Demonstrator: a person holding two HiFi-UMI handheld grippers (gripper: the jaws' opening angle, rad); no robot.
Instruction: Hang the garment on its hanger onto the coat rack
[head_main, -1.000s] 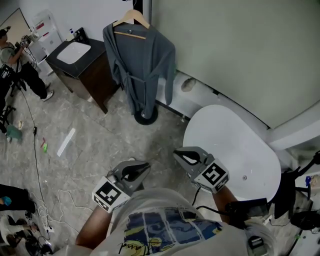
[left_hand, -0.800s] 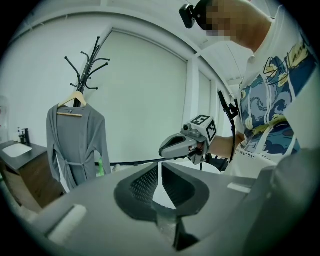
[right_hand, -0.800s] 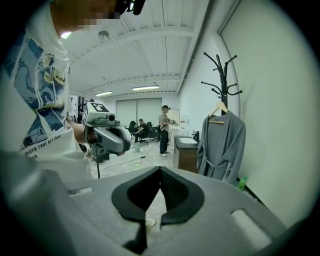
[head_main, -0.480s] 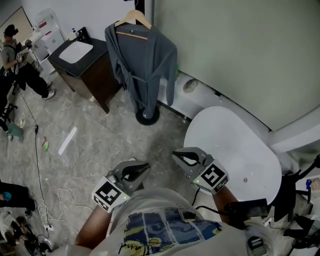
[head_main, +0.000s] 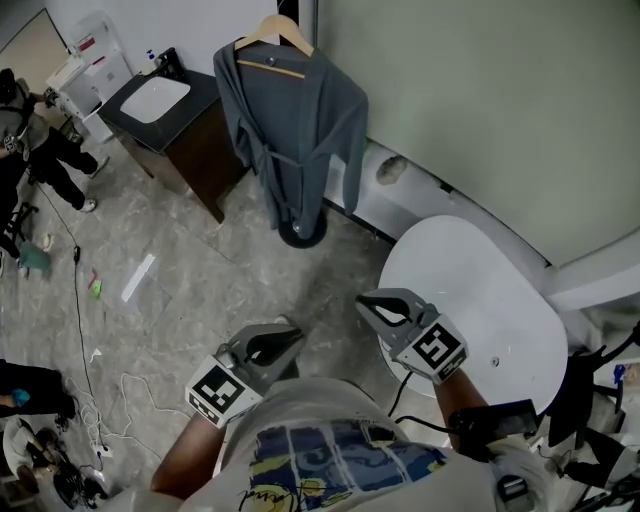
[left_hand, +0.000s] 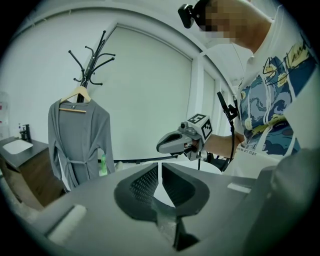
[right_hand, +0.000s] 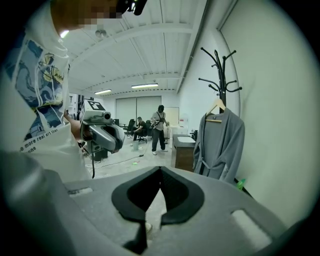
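1. The long grey robe (head_main: 295, 130) is draped on a pale wooden hanger (head_main: 272, 45). The hanger's hook is up among the prongs of the black coat rack (left_hand: 92, 55), which stands by the wall beside a dark cabinet with a white basin (head_main: 170, 100).
2. The robe's belt is tied at the waist, and its hem hangs just above the rack's round base.
3. The left tool (head_main: 280, 340) is held low, close to the person's torso. Its jaws are pressed together with nothing between them.
4. The right tool (head_main: 375, 307) is also closed and empty. It is raised over the near edge of the round white counter (head_main: 480, 300).
5. Both tools are well apart from the robe, and neither touches anything.
6. Judging by how things lie, the hanging step looks complete: the garment is on its hanger and the rack carries it.
7. Any next move would probably be only a check that the hook sits securely. That would mean crossing the floor to the rack and opening a tool before touching the hanger.
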